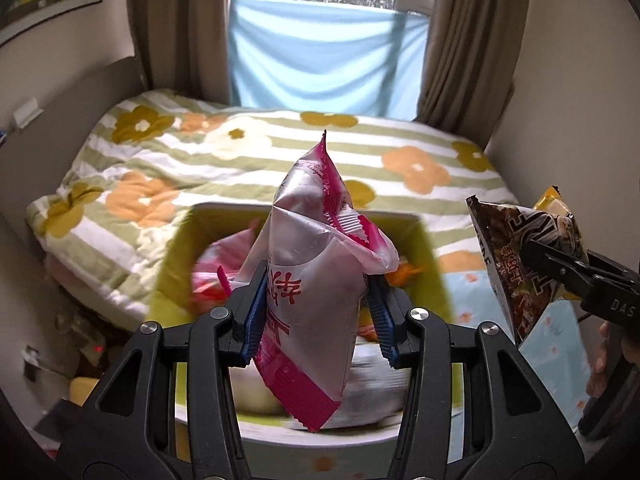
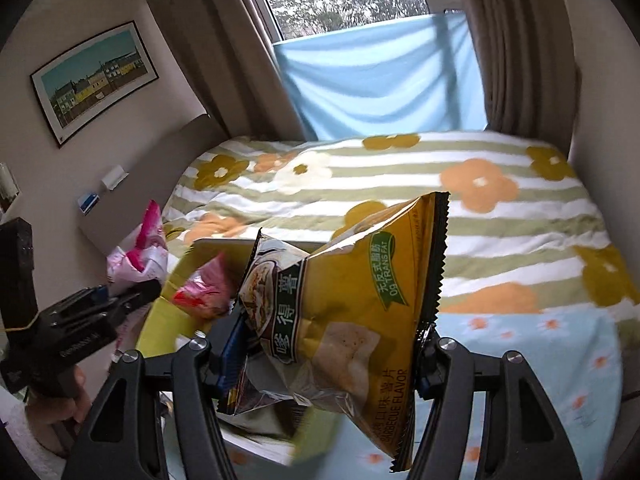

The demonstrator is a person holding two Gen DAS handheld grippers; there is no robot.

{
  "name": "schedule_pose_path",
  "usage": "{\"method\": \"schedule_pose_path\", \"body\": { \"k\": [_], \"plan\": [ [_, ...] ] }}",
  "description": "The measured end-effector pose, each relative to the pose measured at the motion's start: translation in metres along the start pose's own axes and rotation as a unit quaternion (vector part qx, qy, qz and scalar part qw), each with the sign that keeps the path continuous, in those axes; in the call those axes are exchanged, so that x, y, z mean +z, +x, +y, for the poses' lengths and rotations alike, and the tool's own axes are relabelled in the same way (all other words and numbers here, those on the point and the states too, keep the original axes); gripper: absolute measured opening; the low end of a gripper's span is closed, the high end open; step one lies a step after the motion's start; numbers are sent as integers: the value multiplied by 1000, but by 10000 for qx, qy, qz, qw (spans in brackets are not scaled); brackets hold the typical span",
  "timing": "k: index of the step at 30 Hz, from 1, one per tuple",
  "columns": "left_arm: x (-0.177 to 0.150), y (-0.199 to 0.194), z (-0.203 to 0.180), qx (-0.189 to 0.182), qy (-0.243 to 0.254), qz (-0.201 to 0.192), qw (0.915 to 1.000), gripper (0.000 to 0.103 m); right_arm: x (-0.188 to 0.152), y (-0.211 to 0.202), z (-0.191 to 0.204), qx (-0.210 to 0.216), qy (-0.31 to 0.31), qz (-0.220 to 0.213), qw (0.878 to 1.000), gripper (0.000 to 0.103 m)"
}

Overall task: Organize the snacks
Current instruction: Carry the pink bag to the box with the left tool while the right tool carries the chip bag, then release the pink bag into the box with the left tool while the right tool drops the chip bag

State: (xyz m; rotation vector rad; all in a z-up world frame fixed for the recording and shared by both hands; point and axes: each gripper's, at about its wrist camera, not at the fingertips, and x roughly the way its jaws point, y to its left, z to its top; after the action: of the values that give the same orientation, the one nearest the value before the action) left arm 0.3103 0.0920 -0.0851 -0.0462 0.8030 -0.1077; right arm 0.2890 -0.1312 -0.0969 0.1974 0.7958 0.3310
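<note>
My left gripper [image 1: 318, 322] is shut on a pink and silver snack bag [image 1: 316, 264] and holds it upright above a green box [image 1: 434, 264] on the bed. The box holds several snack packs [image 1: 218, 268]. My right gripper [image 2: 324, 364] is shut on a yellow barbecue chip bag [image 2: 360, 304], held to the right of the box [image 2: 160, 320]. The chip bag and right gripper also show at the right edge of the left wrist view [image 1: 516, 256]. The left gripper with its pink bag [image 2: 144, 248] shows at the left of the right wrist view.
The box sits on a bed with a flowered striped quilt [image 1: 248, 156] and a light blue sheet [image 2: 540, 360]. Beyond are brown curtains [image 1: 464, 40], a blue cloth [image 1: 320, 56] over the window and a framed picture [image 2: 92, 80]. Clutter lies on the floor at left [image 1: 80, 344].
</note>
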Motion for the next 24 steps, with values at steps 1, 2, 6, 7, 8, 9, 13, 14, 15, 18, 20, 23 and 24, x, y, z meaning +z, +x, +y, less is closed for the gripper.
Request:
{"method": "schedule_pose_path", "body": {
  "k": [1, 2, 6, 7, 8, 9, 13, 14, 15, 18, 20, 23, 24],
  "plan": [
    [-1, 5, 13, 18, 22, 85, 10000, 42, -2, 9, 10, -11, 42, 32, 10000, 60],
    [-2, 10, 23, 17, 43, 160, 9999, 42, -4, 16, 18, -20, 92, 42, 9999, 60],
    [-9, 33, 47, 88, 294, 483, 9984, 42, -9, 35, 41, -114, 212, 141, 9996, 60],
    [-12, 40, 51, 98, 412, 581, 9974, 42, -10, 38, 44, -135, 231, 178, 9995, 60],
    [-16, 43, 52, 106, 491, 651, 9966, 42, -12, 41, 48, -162, 252, 210, 9993, 60],
    [-18, 47, 53, 103, 554, 713, 9959, 42, -13, 42, 49, -187, 268, 235, 9992, 60],
    [-22, 56, 57, -9, 643, 843, 9944, 53, -15, 46, 55, -294, 313, 321, 9986, 60],
    [-21, 55, 58, -104, 600, 817, 9948, 65, -15, 46, 57, -319, 313, 318, 9985, 60],
    [-20, 54, 60, -144, 540, 776, 9954, 98, -15, 45, 57, -346, 316, 314, 9984, 60],
    [-20, 43, 62, -138, 442, 593, 9972, 103, -14, 40, 55, -401, 339, 296, 9982, 60],
    [-22, 40, 61, -76, 483, 688, 9964, 103, -16, 37, 53, -404, 350, 300, 9981, 60],
    [-26, 32, 59, 232, 595, 673, 9957, 103, -17, 39, 53, -362, 363, 358, 9980, 60],
    [-28, 29, 58, 324, 641, 659, 9952, 103, -16, 42, 53, -333, 357, 409, 9980, 61]
  ]
}}
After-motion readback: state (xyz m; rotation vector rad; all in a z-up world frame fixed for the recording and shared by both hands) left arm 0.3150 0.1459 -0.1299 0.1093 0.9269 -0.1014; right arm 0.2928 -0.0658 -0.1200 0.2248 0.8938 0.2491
